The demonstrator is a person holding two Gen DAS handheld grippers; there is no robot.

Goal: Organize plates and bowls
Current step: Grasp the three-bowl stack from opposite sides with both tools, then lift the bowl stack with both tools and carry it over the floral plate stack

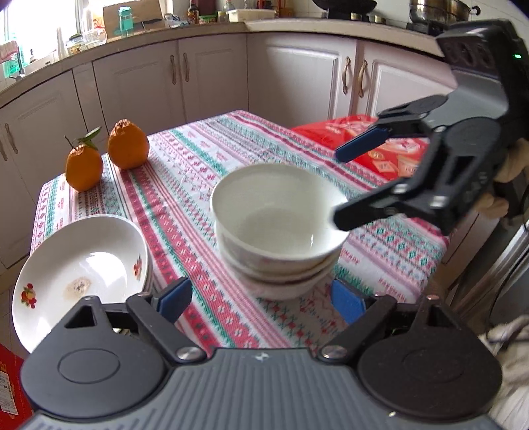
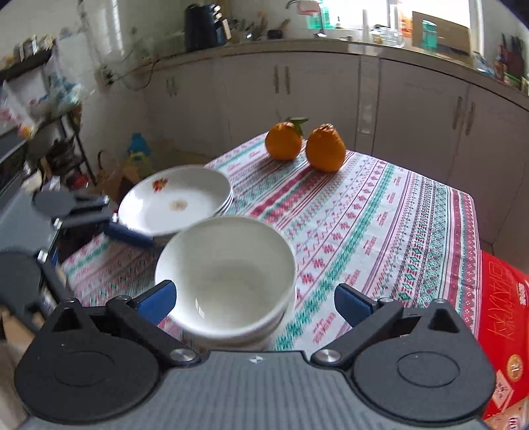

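My table [image 2: 413, 211] wears a striped cloth; a red box [image 2: 506, 317] at its edge bears writing I cannot read; the plates [image 2: 172, 201] sit stacked near one corner, rims up; the bowls [image 2: 224, 274] nest mid-table, mouths up; my left claw [image 1: 261, 301] and right claw [image 2: 254, 301] both gape, released, holding nothing.

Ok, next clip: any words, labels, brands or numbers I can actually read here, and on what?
Nothing reads with certainty.
Red package: gold characters along its side, too stylised and warped to read.
Red box: small print, too blurred.
Tablecloth: red letter-like rows, unreadable.
Counter bottles: labels too small.
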